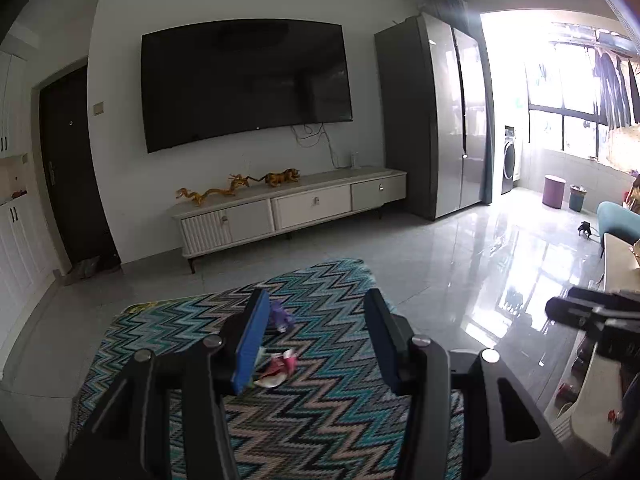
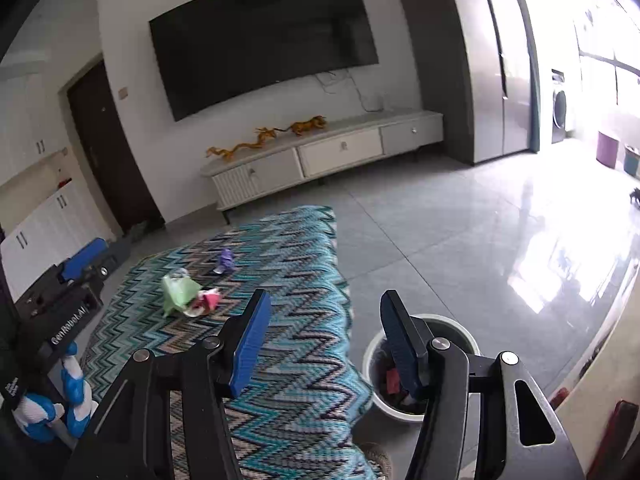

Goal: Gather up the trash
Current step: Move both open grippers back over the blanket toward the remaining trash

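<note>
Trash lies on a zigzag rug: a purple wrapper, a red and white wrapper, and in the right wrist view a green crumpled bag beside the red wrapper and the purple wrapper. My left gripper is open and empty above the rug, the red wrapper near its left finger. My right gripper is open and empty above the rug's right edge. A white waste bin with trash inside stands on the floor partly behind its right finger. The left gripper shows at the left.
A TV cabinet with gold figurines stands against the far wall under a wall TV. A tall fridge is to the right. A pale table edge and the other gripper are at the right. Blue and white toys lie left.
</note>
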A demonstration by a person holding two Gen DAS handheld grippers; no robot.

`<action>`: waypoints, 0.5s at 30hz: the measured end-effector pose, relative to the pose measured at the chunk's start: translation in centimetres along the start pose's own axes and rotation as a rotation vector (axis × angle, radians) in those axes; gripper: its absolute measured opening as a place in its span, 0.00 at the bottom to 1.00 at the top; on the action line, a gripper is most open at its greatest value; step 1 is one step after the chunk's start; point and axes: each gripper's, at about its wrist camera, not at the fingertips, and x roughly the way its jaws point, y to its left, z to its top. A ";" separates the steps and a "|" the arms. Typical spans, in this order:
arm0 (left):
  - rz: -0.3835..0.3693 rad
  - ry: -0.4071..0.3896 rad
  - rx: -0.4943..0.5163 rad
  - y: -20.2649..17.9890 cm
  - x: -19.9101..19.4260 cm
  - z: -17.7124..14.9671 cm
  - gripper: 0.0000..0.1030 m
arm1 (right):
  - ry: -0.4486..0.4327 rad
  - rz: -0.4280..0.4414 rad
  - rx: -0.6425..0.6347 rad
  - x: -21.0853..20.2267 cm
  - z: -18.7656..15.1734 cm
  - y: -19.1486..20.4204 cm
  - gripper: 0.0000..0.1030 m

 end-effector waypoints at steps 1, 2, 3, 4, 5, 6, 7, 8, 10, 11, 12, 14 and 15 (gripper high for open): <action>0.008 0.000 -0.002 0.5 -0.2 0.0 0.46 | -0.002 0.006 -0.008 -0.1 0.1 0.6 0.55; 0.018 0.001 -0.006 1.3 -0.2 0.0 0.46 | -0.003 0.016 -0.019 -0.2 0.4 1.3 0.55; 0.028 0.003 -0.010 1.9 -0.2 -0.1 0.46 | -0.005 0.023 -0.025 -0.3 0.6 1.7 0.55; 0.042 0.008 -0.021 2.9 -0.2 0.0 0.46 | -0.005 0.030 -0.030 -0.3 0.8 2.1 0.55; 0.053 0.010 -0.030 3.8 -0.2 -0.1 0.46 | -0.004 0.039 -0.035 -0.2 1.1 2.6 0.55; 0.070 0.014 -0.045 5.1 -0.1 0.0 0.46 | -0.004 0.045 -0.042 -0.1 1.3 3.0 0.55; 0.080 0.015 -0.052 5.9 0.1 0.0 0.46 | -0.004 0.050 -0.051 0.0 1.5 3.5 0.55; 0.096 0.016 -0.061 7.1 0.3 0.0 0.46 | -0.005 0.056 -0.061 0.1 1.8 4.0 0.55; 0.131 0.024 -0.090 9.5 0.7 0.2 0.50 | -0.006 0.070 -0.071 0.5 2.3 4.7 0.56; 0.143 0.027 -0.102 10.3 0.8 0.1 0.58 | -0.004 0.079 -0.072 0.8 2.6 5.0 0.56; 0.161 0.027 -0.119 11.5 1.0 0.1 0.62 | 0.000 0.084 -0.074 1.1 2.8 5.3 0.56; 0.175 0.030 -0.140 13.2 1.4 -0.1 0.63 | 0.007 0.094 -0.082 1.9 3.2 6.0 0.56; 0.167 0.034 -0.153 13.9 1.7 -0.3 0.63 | 0.010 0.099 -0.087 2.3 3.5 6.3 0.56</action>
